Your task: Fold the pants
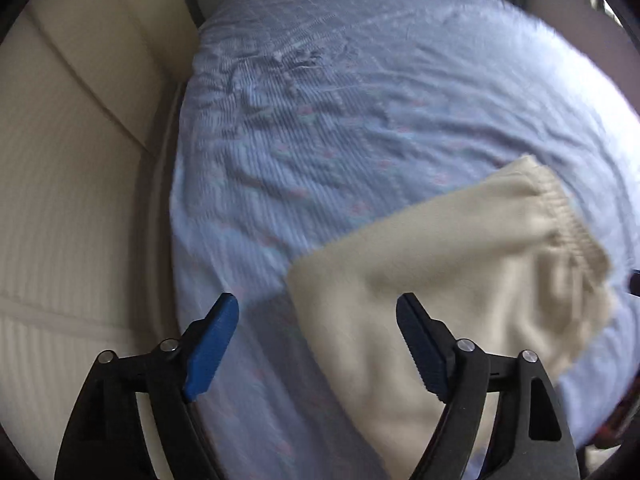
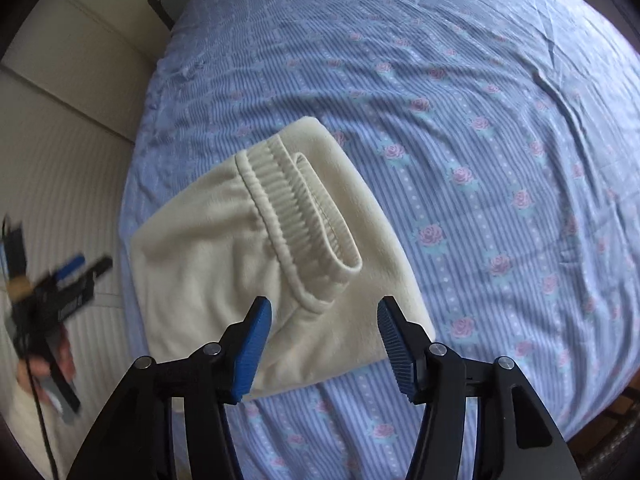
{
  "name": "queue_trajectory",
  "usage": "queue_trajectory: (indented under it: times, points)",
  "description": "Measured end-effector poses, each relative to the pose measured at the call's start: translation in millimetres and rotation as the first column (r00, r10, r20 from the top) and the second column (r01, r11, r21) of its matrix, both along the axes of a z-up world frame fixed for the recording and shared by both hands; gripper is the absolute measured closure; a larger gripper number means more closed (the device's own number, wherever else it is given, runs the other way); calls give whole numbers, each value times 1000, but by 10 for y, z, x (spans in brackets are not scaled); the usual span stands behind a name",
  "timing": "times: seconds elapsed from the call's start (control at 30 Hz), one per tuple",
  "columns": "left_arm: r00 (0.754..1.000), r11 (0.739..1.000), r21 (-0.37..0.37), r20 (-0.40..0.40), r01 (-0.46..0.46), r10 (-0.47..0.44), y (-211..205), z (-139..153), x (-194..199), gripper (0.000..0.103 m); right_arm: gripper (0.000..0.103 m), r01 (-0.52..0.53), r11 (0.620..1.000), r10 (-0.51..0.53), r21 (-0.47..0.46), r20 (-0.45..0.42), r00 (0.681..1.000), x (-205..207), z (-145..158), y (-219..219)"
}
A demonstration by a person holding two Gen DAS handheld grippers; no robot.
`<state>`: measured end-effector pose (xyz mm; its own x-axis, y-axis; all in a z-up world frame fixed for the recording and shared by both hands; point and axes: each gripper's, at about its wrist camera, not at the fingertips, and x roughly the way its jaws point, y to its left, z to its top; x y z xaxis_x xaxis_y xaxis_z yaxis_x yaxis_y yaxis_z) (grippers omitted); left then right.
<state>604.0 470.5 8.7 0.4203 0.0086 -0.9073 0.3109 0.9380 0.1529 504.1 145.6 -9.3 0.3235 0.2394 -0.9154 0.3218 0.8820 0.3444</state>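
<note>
**Pants folded on bed, both tongs empty**

Your left gripper (image 1: 318, 340) is spread wide w/ nothing pinched; cream pants (image 2: 256, 264) lie folded on the floral sheet (image 2: 480, 140). Right gripper (image 2: 324, 344) is spread over them. Fleece looks soft, light, floppy; grab by the ribbed waistband (image 2: 304, 216)

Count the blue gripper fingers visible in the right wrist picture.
3: two large fingers in the foreground, above the cream pants; one blurred finger of the left gripper at far left. Its other finger may be hidden.

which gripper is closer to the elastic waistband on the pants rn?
Right. The right gripper hangs open just above the waistband on the folded cream pants. The left gripper, also open, sits off their far edge.
</note>
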Motion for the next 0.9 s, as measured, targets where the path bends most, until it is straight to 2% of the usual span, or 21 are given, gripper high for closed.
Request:
queue_trajectory:
  times: [0.17,0.27,0.43,0.5,0.57,0.63,0.77,0.83,0.9]
  points:
    - [996,991,-122,-79,-47,38,12,-111,-548,22,46,-20,999,21,41,-10,1000,155,-165,-66]
    - [987,978,-190,-150,-84,55,-16,-235,-852,22,46,-35,997,38,69,-48,998,280,-326,-49]
    - [974,981,-173,-223,-81,41,-121,-476,-1072,22,46,-28,993,41,115,-108,993,470,-650,-20]
    - [970,984,-157,-238,-83,43,-151,-539,-1109,22,58,-7,988,27,152,-128,991,531,-779,-25]
    - [970,986,-149,-240,-81,44,-169,-581,-1101,22,81,-16,985,35,172,-108,994,551,-789,0]
    - [969,987,-139,-245,-77,41,-184,-608,-1099,22,89,-31,983,46,181,-79,996,529,-706,21]
    - [968,987,-140,-247,-73,36,-220,-600,-1075,23,92,-4,977,3,214,5,1000,304,-350,-27]
    - [967,985,-149,-249,-84,45,-157,-583,-1104,23,92,-17,988,16,156,5,1000,202,-273,-25]
    - [965,984,-152,-256,-97,55,-139,-592,-1081,23,92,-19,994,23,111,-32,999,133,-340,-73]
